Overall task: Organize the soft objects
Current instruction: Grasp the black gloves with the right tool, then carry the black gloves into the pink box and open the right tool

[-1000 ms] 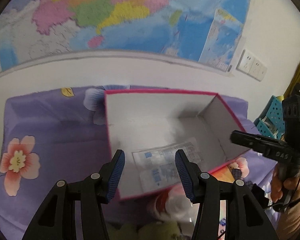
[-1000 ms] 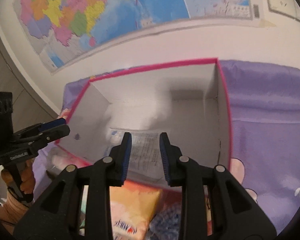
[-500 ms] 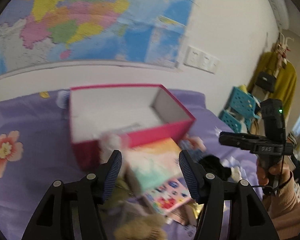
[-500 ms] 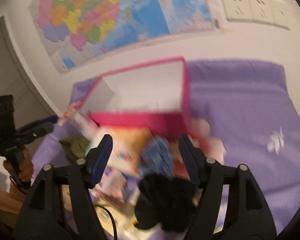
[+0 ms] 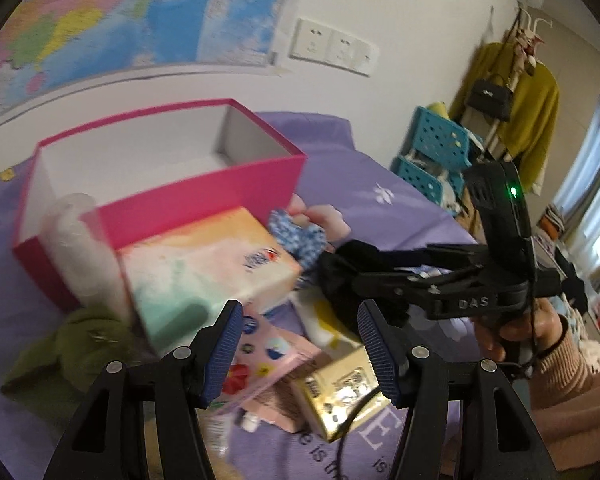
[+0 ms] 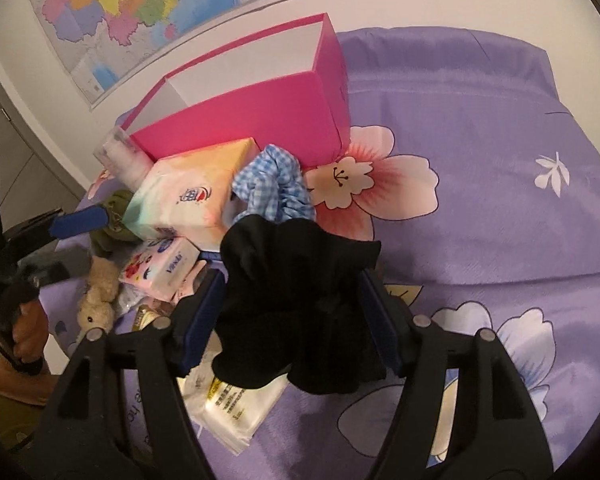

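Note:
An open pink box (image 5: 204,196) (image 6: 268,120) stands on the purple floral bedsheet (image 6: 479,184). In front of it lies a pile: a pastel tissue pack (image 5: 204,268) (image 6: 188,192), a blue gingham scrunchie (image 6: 274,184) (image 5: 300,236), a black cloth (image 6: 296,304) (image 5: 347,276), a green plush (image 5: 80,344) (image 6: 118,216), a beige plush (image 6: 98,296) and small tissue packets (image 6: 160,268). My right gripper (image 6: 292,320) is open with its fingers on either side of the black cloth. My left gripper (image 5: 300,344) is open and empty above the small packets.
A clear plastic-wrapped roll (image 5: 76,248) leans on the box's left corner. A gold packet (image 5: 339,392) and a white packet (image 6: 232,404) lie near the front. Blue crates (image 5: 435,160) and a coat rack (image 5: 511,92) stand beyond the bed. A map (image 6: 148,8) covers the wall.
Both grippers pulled back from over the box and dropped toward the pile. The right gripper opened wide and now straddles the black cloth. The left view swung right.

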A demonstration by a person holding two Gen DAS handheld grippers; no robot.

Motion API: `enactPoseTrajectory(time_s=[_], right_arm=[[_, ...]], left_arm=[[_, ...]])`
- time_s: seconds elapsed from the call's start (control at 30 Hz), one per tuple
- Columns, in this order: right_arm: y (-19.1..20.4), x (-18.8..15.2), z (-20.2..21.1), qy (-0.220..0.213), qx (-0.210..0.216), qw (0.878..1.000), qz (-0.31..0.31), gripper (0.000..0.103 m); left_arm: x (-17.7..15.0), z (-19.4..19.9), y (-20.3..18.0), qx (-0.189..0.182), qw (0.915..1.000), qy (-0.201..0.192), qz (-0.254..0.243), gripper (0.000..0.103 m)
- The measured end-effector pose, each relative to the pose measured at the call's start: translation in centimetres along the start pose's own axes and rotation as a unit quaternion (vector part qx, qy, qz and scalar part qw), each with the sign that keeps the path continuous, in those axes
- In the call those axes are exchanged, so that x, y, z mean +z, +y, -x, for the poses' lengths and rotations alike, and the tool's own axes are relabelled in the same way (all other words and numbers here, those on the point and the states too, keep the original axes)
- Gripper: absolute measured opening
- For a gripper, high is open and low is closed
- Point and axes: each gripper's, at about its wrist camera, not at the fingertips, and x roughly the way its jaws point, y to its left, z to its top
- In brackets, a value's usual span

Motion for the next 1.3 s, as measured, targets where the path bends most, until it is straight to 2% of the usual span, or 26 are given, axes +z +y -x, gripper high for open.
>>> enactPoseTrajectory(time_s=[0.03, 0.2, 0.27, 0.37, 0.63, 0.83, 0.87, 0.93, 1.03, 1.07, 1.1, 1.17, 1.2, 1.3], right_arm=[[0.0, 0.0, 0.0, -0.003, -0.002, 1.0, 0.0, 0.069], [-0.1, 0.0, -0.2, -0.006, -0.014, 1.0, 0.011, 0.048], [-0.2, 0.0, -0.1, -0.008, -0.008, 1.0, 0.012, 0.026], [-0.3, -0.1, 0.3, -0.02, -0.002, 1.0, 0.009, 0.013], [0.3, 0.2, 3.1, -0.06, 0.023, 0.998, 0.003, 0.009], [2.1, 1.7, 5.6, -0.104, 0.048, 0.993, 0.025, 0.004], [2.4, 2.1, 6.0, -0.112, 0.055, 0.992, 0.029, 0.004], [3.1, 2.9, 6.5, -0.125, 0.069, 0.989, 0.039, 0.004], [3.6, 3.8, 6.2, -0.126, 0.057, 0.989, 0.051, 0.005], [3.2, 3.9, 5.7, -0.121, 0.054, 0.99, 0.042, 0.008], [2.5, 3.9, 5.1, -0.113, 0.045, 0.992, 0.031, 0.014], [1.1, 3.5, 3.5, -0.079, 0.025, 0.996, 0.017, 0.061], [0.8, 3.2, 2.9, -0.07, 0.018, 0.997, 0.015, 0.065], [0.1, 2.4, 0.6, -0.03, 0.025, 0.999, 0.013, 0.066]], left_arm=[[0.0, -0.6, -0.2, -0.008, 0.9999, 0.008, -0.001, 0.061], [-0.2, -2.6, -0.9, -0.027, 0.999, 0.034, -0.006, 0.061], [-0.1, -3.3, -1.3, -0.036, 0.9984, 0.043, -0.008, 0.061], [0.0, -4.3, -1.6, -0.049, 0.9972, 0.055, -0.008, 0.061], [0.8, -6.0, -2.1, -0.092, 0.993, 0.074, 0.004, 0.061], [2.7, -4.4, -3.0, -0.117, 0.9922, 0.043, -0.004, 0.057], [3.0, -4.2, -2.9, -0.115, 0.9926, 0.038, -0.005, 0.053], [3.9, -3.5, -2.8, -0.104, 0.9943, 0.021, -0.011, 0.052], [4.2, -3.3, -2.2, -0.09, 0.9957, 0.021, -0.008, 0.052], [4.0, -3.4, -1.9, -0.086, 0.996, 0.024, -0.005, 0.052], [3.6, -3.7, -1.5, -0.081, 0.9962, 0.03, 0.0, 0.052], [3.2, -4.4, -1.1, -0.079, 0.9958, 0.045, 0.008, 0.052], [2.8, -4.7, -0.9, -0.077, 0.9956, 0.053, 0.01, 0.054], [1.8, -5.8, -0.7, -0.072, 0.9944, 0.077, 0.009, 0.055]])
